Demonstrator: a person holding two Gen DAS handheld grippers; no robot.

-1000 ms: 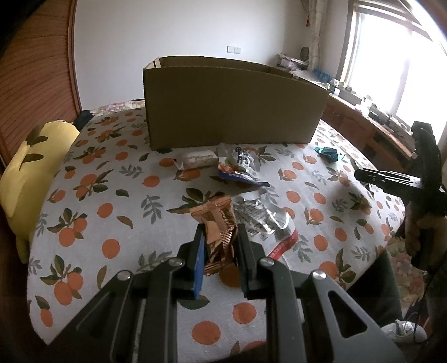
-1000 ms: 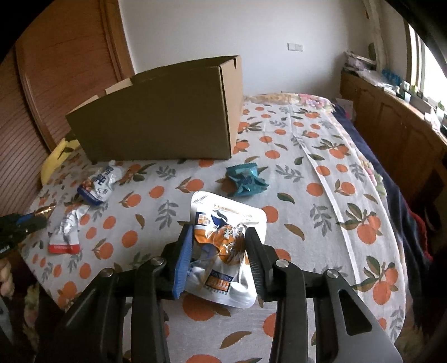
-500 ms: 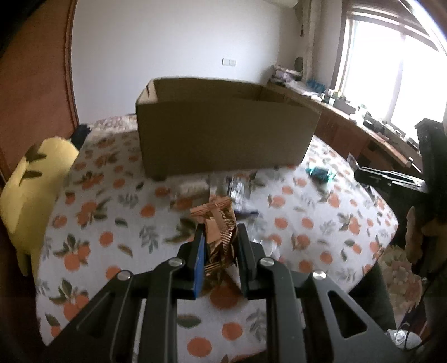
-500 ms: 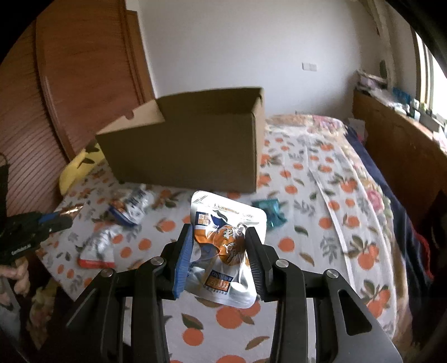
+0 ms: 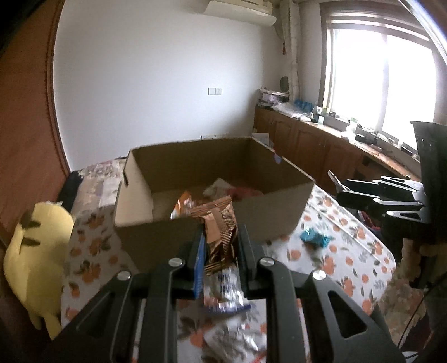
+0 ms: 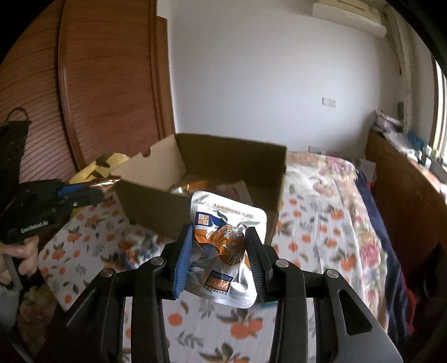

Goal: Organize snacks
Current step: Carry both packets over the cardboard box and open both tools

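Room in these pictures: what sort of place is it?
Probably a bedroom at home: a bed under an orange-print white sheet, a wall-mounted white air conditioner, and a low wooden cabinet beneath the window.

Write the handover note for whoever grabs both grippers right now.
Left gripper: shut on a copper-brown snack packet, held up in front of the cardboard box.
Right gripper: shut on a white and orange snack pouch, also raised near the box.
Done: a few snacks already lie inside the box.
Left: drop both held packs in, then collect the teal wrapper and the silver packets on the orange-print cloth.
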